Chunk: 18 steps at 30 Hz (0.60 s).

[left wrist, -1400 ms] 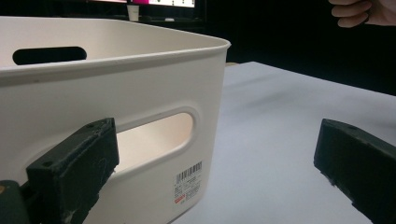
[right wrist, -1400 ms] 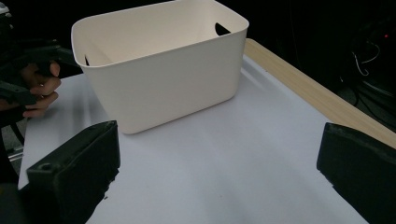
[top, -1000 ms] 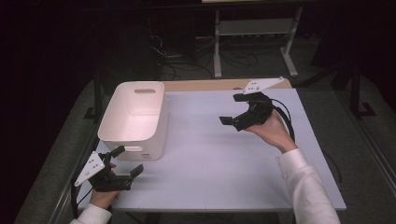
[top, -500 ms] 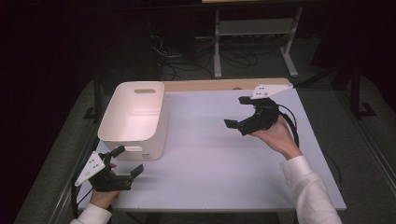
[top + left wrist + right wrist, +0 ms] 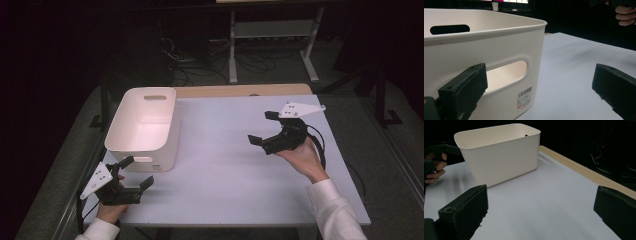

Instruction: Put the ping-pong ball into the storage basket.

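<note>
From the high view, your left gripper (image 5: 134,173) sits low at the near left corner of the table (image 5: 225,190), just in front of the bin (image 5: 142,127). Its jaws are spread wide and hold nothing; one jaw points up toward the bin's near wall, close to the handle slot, the other lies out to the right over bare table. Your right gripper (image 5: 264,127) is held above the table's right side, well apart from the bin, jaws also wide apart and empty, pointing left toward it. The bin stands upright at the left of the table, toward the far edge, with nothing visible inside it.

In the left gripper view, your two jaws rise far apart at the bottom corners with nothing between them. The bin (image 5: 486,50) is very near: its near wall with the handle slot and a barcode label (image 5: 524,96) sits just beyond the left jaw. Whether that jaw touches the wall cannot be told. Your right hand (image 5: 625,15) shows at the top right.

In the right gripper view, your jaws again stand wide apart and empty. The bin (image 5: 504,152) stands across open table (image 5: 544,202), and your left hand (image 5: 435,167) shows just beside it at the left edge.
</note>
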Available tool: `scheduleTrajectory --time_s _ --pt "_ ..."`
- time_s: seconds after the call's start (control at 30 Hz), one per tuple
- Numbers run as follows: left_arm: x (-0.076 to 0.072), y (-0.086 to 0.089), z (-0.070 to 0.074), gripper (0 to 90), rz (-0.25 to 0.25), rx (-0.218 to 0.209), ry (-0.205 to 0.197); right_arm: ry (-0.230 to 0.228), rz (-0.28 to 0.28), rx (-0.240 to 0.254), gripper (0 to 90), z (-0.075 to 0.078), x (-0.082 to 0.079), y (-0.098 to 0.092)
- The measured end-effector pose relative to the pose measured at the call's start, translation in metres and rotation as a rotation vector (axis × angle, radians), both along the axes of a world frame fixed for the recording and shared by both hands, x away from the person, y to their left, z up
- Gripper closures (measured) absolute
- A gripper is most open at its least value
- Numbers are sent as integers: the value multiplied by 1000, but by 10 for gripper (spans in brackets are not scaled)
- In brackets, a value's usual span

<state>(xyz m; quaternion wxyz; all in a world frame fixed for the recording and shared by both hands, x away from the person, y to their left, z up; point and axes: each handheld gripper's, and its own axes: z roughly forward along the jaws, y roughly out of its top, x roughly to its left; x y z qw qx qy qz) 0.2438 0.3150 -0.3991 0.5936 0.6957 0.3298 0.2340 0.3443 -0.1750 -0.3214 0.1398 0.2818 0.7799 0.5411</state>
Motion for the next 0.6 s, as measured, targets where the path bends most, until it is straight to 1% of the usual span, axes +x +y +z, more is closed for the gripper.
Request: scheduleTrajectory --time_s 0.13,0.3,0.5,0.6 --pt "0 0 0 0 0 0 0 -5 -8 2 0 -3 -6 -5" --pt "0 0 0 0 -2 5 0 -26 -33 10 0 -9 -12 -11" --pt "0 0 0 0 -3 5 -2 -17 -60 17 0 -18 -21 -20" --pt "0 -1 0 0 1 -6 4 -7 -72 17 0 -23 -24 -23"
